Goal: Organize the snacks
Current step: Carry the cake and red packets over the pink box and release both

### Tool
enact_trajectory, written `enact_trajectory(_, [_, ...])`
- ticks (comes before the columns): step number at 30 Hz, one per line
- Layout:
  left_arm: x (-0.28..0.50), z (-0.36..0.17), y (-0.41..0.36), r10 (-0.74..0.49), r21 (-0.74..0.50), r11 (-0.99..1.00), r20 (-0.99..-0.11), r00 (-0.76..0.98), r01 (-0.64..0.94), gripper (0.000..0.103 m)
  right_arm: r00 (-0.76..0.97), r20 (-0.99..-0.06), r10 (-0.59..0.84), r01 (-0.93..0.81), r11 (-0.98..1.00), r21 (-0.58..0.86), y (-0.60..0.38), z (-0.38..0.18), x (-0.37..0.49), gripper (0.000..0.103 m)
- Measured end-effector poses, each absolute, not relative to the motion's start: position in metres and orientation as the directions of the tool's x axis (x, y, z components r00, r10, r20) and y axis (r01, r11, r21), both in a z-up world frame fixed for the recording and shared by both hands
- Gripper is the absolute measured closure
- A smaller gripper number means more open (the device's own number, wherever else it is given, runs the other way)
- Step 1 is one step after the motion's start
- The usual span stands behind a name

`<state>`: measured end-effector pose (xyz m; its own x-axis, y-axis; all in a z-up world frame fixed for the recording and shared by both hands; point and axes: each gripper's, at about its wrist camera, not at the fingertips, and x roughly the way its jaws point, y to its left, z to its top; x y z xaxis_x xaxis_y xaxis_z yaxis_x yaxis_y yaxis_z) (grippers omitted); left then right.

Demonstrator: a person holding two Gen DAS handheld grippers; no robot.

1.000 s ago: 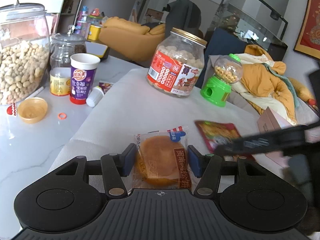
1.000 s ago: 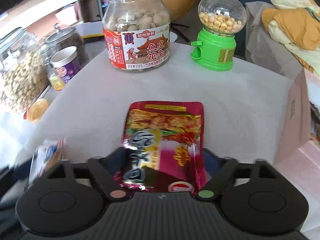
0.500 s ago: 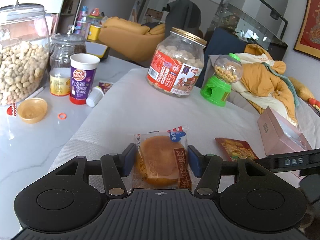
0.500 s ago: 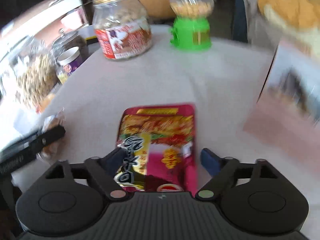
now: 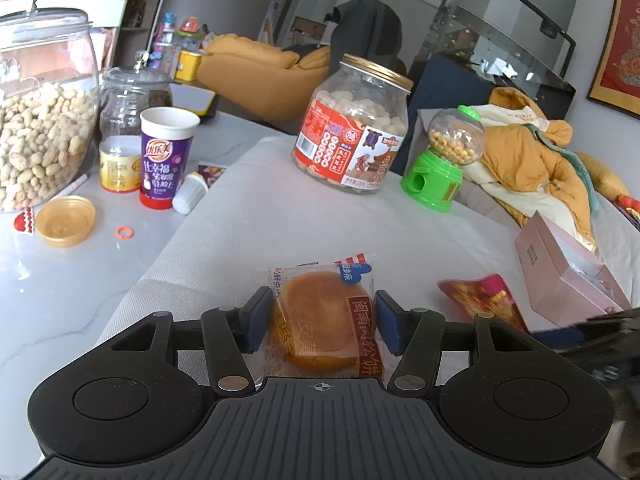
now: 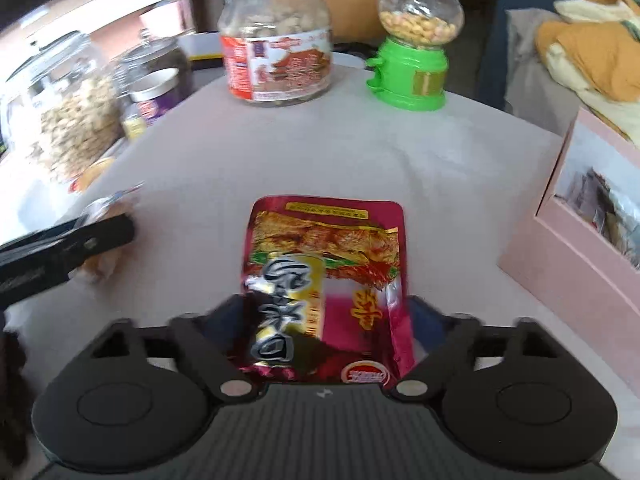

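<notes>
Right wrist view is showing the right gripper [image 6: 326,316] clamping the red snack pouch [image 6: 326,280] beside the pink box [image 6: 576,248], likely its destination, while the left gripper [image 5: 322,320] is pinching the wrapped pastry [image 5: 324,320] over the white cloth [image 5: 280,220].

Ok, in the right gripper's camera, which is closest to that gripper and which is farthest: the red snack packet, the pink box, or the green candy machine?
1. Red snack packet, between the right gripper's fingers.
2. Pink box, off to the right on the white cloth.
3. Green candy machine, at the cloth's far edge, right of the peanut jar.
</notes>
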<state>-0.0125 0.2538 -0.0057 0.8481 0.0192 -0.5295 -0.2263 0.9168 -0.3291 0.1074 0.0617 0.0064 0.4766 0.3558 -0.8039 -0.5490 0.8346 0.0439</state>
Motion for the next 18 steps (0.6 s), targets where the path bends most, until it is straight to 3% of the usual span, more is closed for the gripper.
enact_trajectory(4, [-0.012, -0.006, 0.252, 0.026, -0.316, 0.921, -0.533, 0.846, -0.227, 0.042, 0.434, -0.820, 0.374, -0.585, 0.809, 0.059, 0.045, 0.016, 0.089, 0.040])
enact_trajectory(9, [-0.012, 0.000, 0.241, -0.011, -0.289, 0.941, -0.547, 0.837, -0.176, 0.043, 0.479, -0.794, 0.375, -0.565, 0.824, 0.049, 0.000, 0.031, 0.059, 0.042])
enact_trajectory(13, [-0.014, 0.028, 0.192, -0.143, -0.259, 0.966, -0.522, 0.841, 0.003, 0.043, 0.537, -0.746, 0.394, -0.522, 0.850, 0.073, -0.051, 0.050, 0.039, 0.042])
enact_trajectory(18, [0.009, 0.095, 0.115, -0.301, -0.200, 0.952, -0.449, 0.842, 0.234, 0.043, 0.656, -0.680, 0.328, -0.443, 0.896, 0.004, -0.110, 0.061, 0.019, 0.041])
